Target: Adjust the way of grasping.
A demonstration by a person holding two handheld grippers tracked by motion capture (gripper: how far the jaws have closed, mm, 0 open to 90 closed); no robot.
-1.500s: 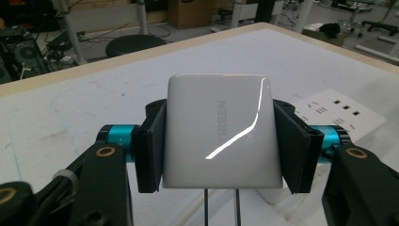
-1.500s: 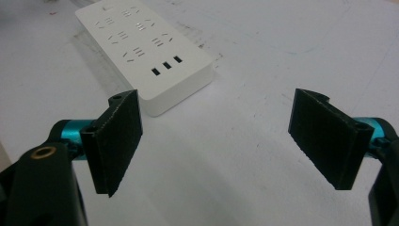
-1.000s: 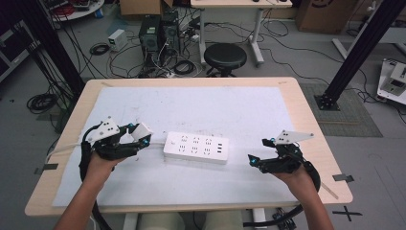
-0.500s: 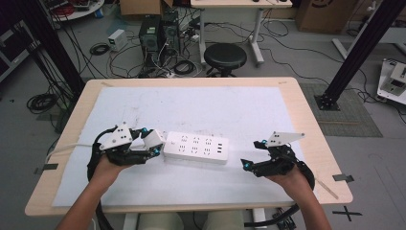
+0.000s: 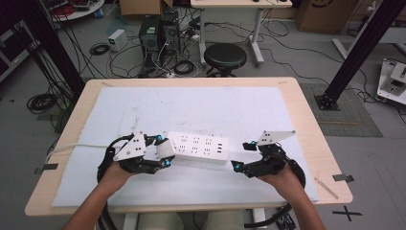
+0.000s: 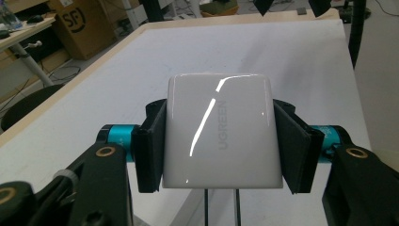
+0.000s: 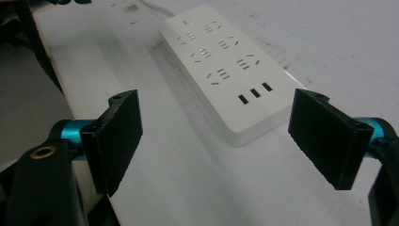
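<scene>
Left gripper view: fingers (image 6: 150, 146) clamp charger (image 6: 221, 132); right gripper (image 7: 226, 141) spread.

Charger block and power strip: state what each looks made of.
Charger block: glossy white plastic, judging by the sharp light streak across it. Power strip: white plastic too, probably, with a duller satin look and no clear reflections.

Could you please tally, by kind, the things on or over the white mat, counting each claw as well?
Power strip: 1
White charger block, held in the left claw: 1
Claws, left and right: 2
Total: 4
</scene>
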